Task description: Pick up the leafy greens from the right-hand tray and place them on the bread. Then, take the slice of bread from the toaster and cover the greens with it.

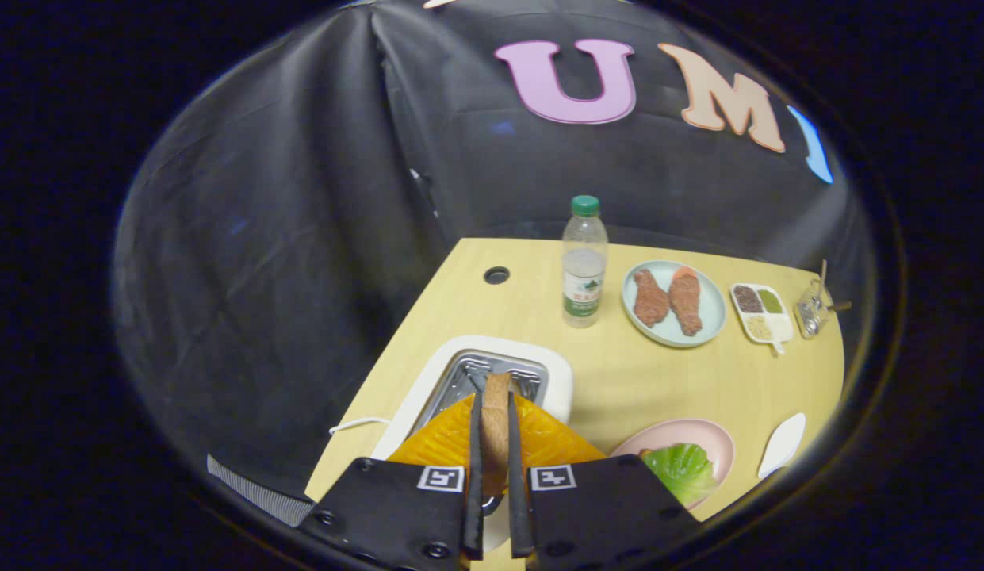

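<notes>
— Right, claw (496, 444) status?
— Closed on the brown slice of bread (495, 420), held on edge between both fingers (475, 468). Slice sits above the white toaster with the metal slot top (492, 373), just over the slot; can't tell if its far end is touching the toaster or clear of it.
— Greens?
— Green leafy lettuce (682, 469) lying on the pink round plate (702, 438), to the right of the fingers, on the pale wooden worktop (658, 381). Can't tell whether there's bread under the leaf.
— What else on the worktop?
— Clear plastic bottle with a green cap (583, 266) standing upright beyond the toaster. Next to it a pale blue round plate (672, 304) with two brownish pieces of meat (669, 300). Then a small white divided dish of seasonings (761, 312) and a little glass jar (812, 311) at the far right corner. White spoon-shaped piece (782, 444) just right of the pink plate. White cable (357, 426) trailing off the toaster's left side.
</notes>
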Demonstrator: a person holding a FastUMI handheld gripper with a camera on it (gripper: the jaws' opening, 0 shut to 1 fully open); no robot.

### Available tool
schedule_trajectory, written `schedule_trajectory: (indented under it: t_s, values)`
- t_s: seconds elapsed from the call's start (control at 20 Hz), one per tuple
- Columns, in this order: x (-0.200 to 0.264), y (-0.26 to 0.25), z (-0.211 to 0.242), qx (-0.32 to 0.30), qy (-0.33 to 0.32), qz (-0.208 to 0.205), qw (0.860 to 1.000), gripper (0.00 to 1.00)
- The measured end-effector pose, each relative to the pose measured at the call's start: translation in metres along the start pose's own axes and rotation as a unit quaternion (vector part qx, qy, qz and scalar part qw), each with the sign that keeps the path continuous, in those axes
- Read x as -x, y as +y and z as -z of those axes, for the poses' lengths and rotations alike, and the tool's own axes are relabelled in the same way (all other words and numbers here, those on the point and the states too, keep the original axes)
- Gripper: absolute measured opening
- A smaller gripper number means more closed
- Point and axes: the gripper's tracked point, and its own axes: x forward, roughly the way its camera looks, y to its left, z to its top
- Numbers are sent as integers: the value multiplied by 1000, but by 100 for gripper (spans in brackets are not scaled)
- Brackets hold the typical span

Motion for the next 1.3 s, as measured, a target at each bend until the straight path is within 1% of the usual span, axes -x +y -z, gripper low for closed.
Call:
schedule_trajectory:
  t_s: [0.1, 0.3, 0.75, 0.9, 1.05, 1.3]
  values:
    - [9, 0, -5, -5, -4, -5, 1000, 16]
    - [25, 1, -21, -28, -26, -17, 999, 16]
    - [76, -32, -69, -94, -82, -33, 992, 16]
    - [92, -53, -78, -117, -97, -35, 988, 16]
    - [106, -89, -79, -137, -111, -17, 984, 16]
    - [105, -155, -43, -180, -100, 16, 978, 16]
